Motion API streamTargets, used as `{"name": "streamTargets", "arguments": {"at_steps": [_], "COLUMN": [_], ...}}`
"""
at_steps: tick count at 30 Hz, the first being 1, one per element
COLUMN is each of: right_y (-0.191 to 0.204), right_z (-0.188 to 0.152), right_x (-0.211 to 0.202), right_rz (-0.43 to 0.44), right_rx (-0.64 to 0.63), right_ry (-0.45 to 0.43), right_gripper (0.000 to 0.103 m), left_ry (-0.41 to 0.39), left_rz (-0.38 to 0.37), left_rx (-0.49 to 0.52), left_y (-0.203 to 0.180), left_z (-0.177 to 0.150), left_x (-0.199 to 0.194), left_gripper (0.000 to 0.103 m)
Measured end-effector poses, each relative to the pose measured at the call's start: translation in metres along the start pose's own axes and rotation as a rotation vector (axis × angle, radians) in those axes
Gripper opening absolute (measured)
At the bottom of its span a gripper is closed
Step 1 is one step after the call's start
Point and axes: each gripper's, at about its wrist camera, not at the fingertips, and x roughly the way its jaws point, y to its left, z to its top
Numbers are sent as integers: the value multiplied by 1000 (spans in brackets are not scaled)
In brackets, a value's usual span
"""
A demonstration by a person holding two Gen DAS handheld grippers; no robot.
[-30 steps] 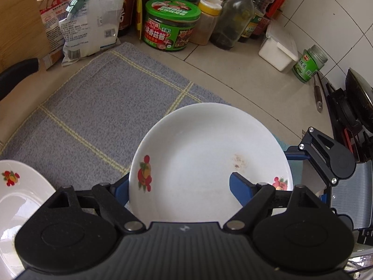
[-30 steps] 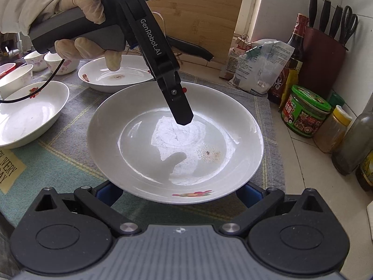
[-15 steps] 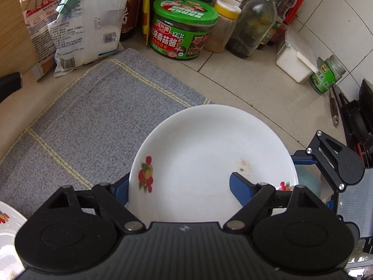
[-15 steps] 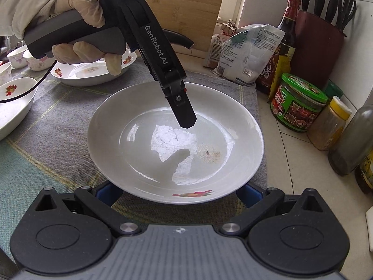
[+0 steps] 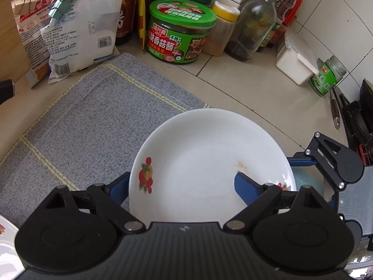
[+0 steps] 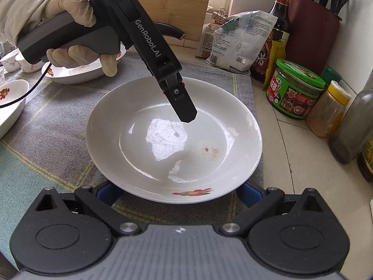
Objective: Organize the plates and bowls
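Note:
A white deep plate (image 5: 209, 154) with fruit decals and a brown stain appears to rest at the right end of the grey mat (image 5: 88, 126). My left gripper (image 5: 177, 185) straddles its rim, one blue finger (image 5: 244, 184) inside and the other outside. Its jaws are opening and the pads do not visibly press on the rim. In the right wrist view that plate (image 6: 174, 140) lies under the left gripper's finger (image 6: 184, 107), which hovers over the bowl. My right gripper (image 6: 177, 192) is open, its fingertips tucked under the near rim.
Jars and bottles crowd the counter beyond the mat: a green-lidded jar (image 6: 296, 88), a yellow-capped jar (image 6: 326, 109), a glass bottle (image 5: 251, 28), clipped bags (image 5: 79, 28). A knife block (image 6: 312, 28) stands at the wall. More dishes (image 6: 77, 70) lie at the mat's far left.
Both grippers and the plate have shifted toward the jar end of the mat and slightly down. The left jaws have spread a little wider.

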Motion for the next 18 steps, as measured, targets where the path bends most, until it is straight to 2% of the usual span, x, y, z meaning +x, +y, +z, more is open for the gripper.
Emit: {"name": "streamTargets", "arguments": {"at_steps": [4, 8, 13, 18], "right_y": [1, 8, 24, 41], "right_z": [-2, -7, -10, -11], "right_x": [-8, -28, -46, -60], "right_rz": [-22, -55, -109, -160], "right_rx": [16, 56, 74, 91], "right_ry": [-3, -10, -15, -29], "right_gripper": [103, 103, 103, 103], "left_ry": [-33, -117, -259, -335], "left_rz": [53, 73, 136, 219], "left_rx": [-7, -32, 10, 27], "left_y": [2, 0, -27, -56], "left_z": [-9, -22, -45, -79], "left_x": [-11, -39, -84, -113], "left_gripper": [93, 93, 98, 99]}}
